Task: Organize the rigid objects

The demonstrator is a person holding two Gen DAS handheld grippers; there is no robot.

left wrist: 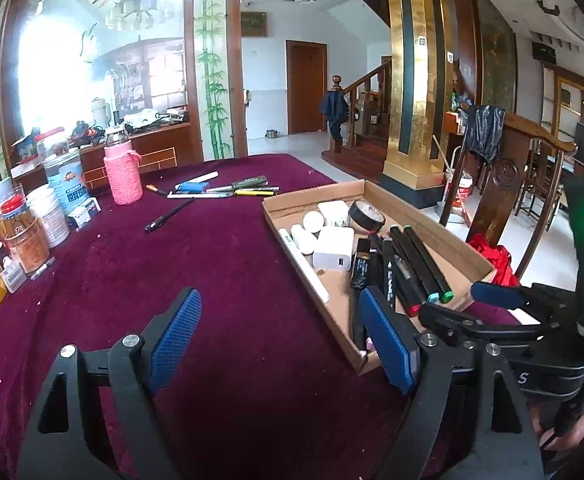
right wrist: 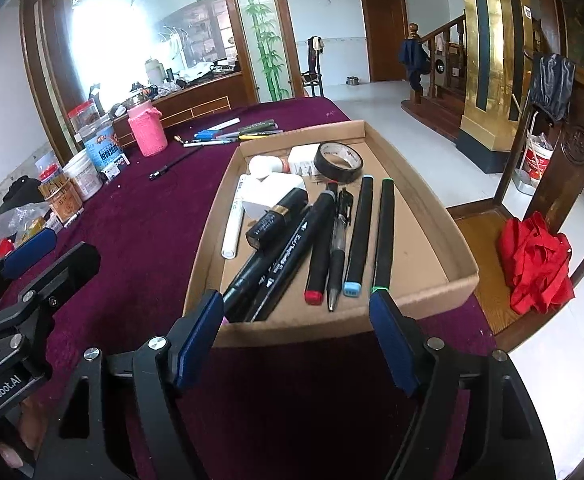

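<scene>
1. Blue-padded left gripper (left wrist: 280,338): jaws spread wide, nothing between them; only cloth shows in the gap. Its right pad overlaps the near corner of the box in the left wrist view.
2. Right gripper (right wrist: 296,334): jaws apart, nothing held; both pads (right wrist: 200,338) hang just before the box's near wall, clear of the contents.
3. Cardboard box (right wrist: 432,216): shallow, open-topped, on the cloth at the table's right edge. Contents:
   - black markers (right wrist: 362,232) lying side by side, caps red, blue and green toward the near wall;
   - clear pen (right wrist: 338,248) between the markers;
   - black tape roll (right wrist: 339,162) at the far end;
   - white charger (left wrist: 333,254) and other small white items, left part;
   - white stick (right wrist: 232,224) along the left wall.
4. Maroon cloth (left wrist: 212,264): covers the table.
5. Loose pens (left wrist: 228,189): cluster on the cloth beyond the box, well apart from both grippers.
6. Black pen (left wrist: 168,215): lies alone, nearer than the cluster.
7. Pink jar (left wrist: 123,172): upright, far left.
8. Tubs and jars (left wrist: 58,196): grouped along the left edge.
9. Red cloth (right wrist: 536,260): bunched on a wooden chair right of the table.
</scene>
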